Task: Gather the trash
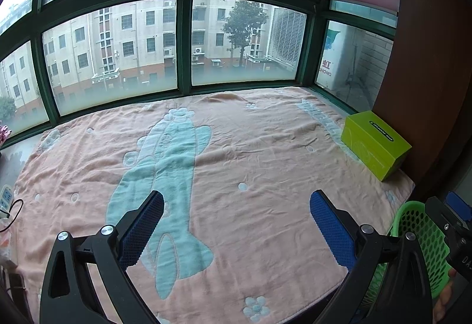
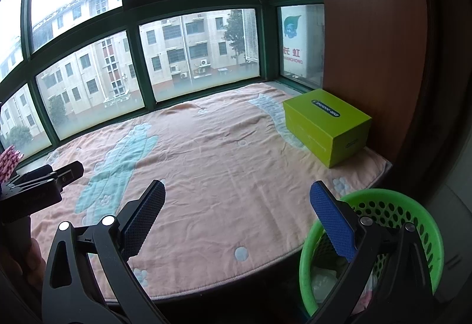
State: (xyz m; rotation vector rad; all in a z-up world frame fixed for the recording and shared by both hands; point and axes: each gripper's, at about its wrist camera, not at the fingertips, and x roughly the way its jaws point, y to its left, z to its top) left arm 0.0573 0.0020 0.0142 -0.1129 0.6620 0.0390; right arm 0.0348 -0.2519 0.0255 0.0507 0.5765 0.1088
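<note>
**Both grippers empty, basket at the right edge**

Your left gripper [image 1: 236, 217] stands wide and holds nothing; your right gripper [image 2: 237, 210] is just as wide and just as empty, hovering over the near edge of the pink blanket [image 1: 253, 147]. The green mesh basket [image 2: 392, 206] sits just below and to the right of your right gripper, off the blanket's near edge, with some pale crumpled stuff showing through its wall; that is most likely collected trash, though it is too dim to be sure.

No loose trash shows on the blanket in either view. The one thing standing there is the lime-green box [image 2: 327, 126], in the far right corner against the brown wall panel [image 2: 368, 29]. If it counts as trash, approach it from the open left side, since the panel blocks the right. Take it across its narrower width and lift before you swing toward the basket.

The middle of the blanket is open room. Mind the window frame [image 1: 184, 43] at the back, and the basket rim when you lower anything in.
</note>
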